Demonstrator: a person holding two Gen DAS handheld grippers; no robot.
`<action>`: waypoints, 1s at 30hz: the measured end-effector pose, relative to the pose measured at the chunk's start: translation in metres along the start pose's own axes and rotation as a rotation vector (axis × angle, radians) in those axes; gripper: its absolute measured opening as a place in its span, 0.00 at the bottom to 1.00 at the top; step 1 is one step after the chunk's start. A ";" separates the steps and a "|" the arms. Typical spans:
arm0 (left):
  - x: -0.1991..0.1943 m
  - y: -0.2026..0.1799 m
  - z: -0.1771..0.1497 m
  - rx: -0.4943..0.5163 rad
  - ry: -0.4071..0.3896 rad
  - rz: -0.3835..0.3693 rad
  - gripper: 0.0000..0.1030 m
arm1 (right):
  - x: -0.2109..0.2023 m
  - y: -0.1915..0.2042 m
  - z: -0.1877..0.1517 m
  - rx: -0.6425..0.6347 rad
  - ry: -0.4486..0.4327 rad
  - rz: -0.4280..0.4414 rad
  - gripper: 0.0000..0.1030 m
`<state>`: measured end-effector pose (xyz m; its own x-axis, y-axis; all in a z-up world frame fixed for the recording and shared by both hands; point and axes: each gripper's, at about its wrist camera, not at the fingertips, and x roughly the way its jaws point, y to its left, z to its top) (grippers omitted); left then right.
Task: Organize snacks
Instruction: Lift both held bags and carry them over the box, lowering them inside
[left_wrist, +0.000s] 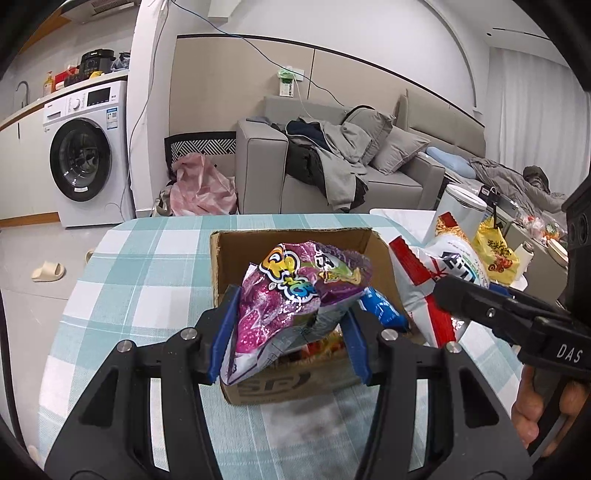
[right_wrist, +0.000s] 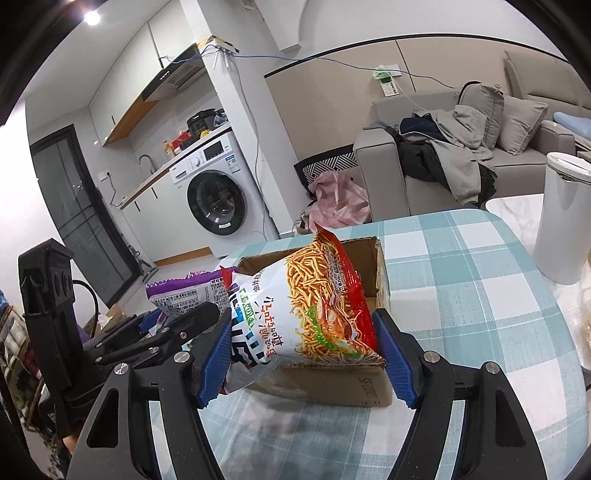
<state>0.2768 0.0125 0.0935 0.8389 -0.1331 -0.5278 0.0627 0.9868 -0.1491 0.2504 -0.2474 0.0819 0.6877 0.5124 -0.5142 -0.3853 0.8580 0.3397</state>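
My left gripper (left_wrist: 291, 328) is shut on a crinkled purple snack bag (left_wrist: 295, 291) and holds it above an open cardboard box (left_wrist: 236, 254) on the checked tablecloth. Inside the box a blue packet (left_wrist: 380, 308) and orange wrappers show under the bag. My right gripper (right_wrist: 303, 354) is shut on a red and white noodle snack bag (right_wrist: 314, 306), held over the same cardboard box (right_wrist: 380, 273). The noodle bag (left_wrist: 424, 284) also shows at the right of the left wrist view, with the other gripper's black finger across it. The purple bag (right_wrist: 184, 291) sits left of it in the right wrist view.
The box stands on a table with a teal checked cloth (left_wrist: 147, 266). A white cylindrical bin (right_wrist: 561, 218) stands at the right beside the table, and a yellow bag (left_wrist: 496, 251) lies behind it. A grey sofa (left_wrist: 369, 173) with clothes and a washing machine (left_wrist: 85, 151) are beyond.
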 end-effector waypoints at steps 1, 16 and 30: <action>0.005 0.002 0.000 -0.001 0.000 0.007 0.48 | 0.003 -0.001 0.001 0.001 0.004 -0.002 0.71; 0.057 0.022 -0.010 -0.032 -0.001 0.032 0.48 | 0.046 -0.012 0.004 0.057 -0.012 -0.035 0.71; 0.074 0.015 -0.020 0.022 0.015 0.068 0.48 | 0.079 -0.011 0.009 0.035 -0.007 -0.072 0.71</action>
<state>0.3286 0.0158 0.0353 0.8335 -0.0668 -0.5484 0.0180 0.9954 -0.0938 0.3148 -0.2168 0.0441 0.7171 0.4492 -0.5330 -0.3131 0.8907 0.3294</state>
